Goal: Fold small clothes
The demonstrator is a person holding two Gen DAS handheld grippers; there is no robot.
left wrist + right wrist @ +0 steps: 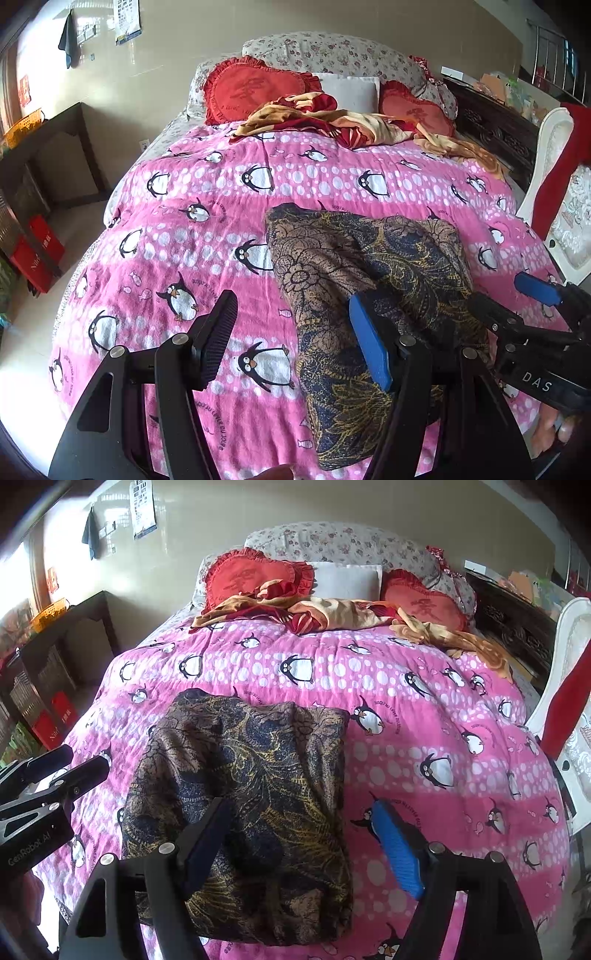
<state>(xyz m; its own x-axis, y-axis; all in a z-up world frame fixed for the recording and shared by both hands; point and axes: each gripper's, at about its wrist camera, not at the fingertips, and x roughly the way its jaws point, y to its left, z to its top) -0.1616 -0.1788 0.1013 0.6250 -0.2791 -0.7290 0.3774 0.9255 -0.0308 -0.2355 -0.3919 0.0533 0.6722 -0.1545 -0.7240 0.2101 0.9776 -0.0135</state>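
Lying folded on a pink penguin-print quilt, a dark garment patterned in blue, brown and gold is sitting toward the near end of the bed, its far edge squared off and its near edge bunched in loose folds. The left gripper is hovering above the quilt just to the garment's left, its jaws standing apart with nothing between them; its blue pad is showing over the garment's left side without pressing on it. The right gripper is hanging above the garment's near right portion, jaws spread wide and gripping nothing, the black finger over the cloth and the blue one over the quilt just past the garment's right edge. Beyond the garment, toward the head of the bed, a crumpled red-and-gold cloth is lying across the quilt's far edge, with two red heart-shaped cushions and a white pillow propped behind it. A white chair draped in red is standing to the garment's right, off the bed.
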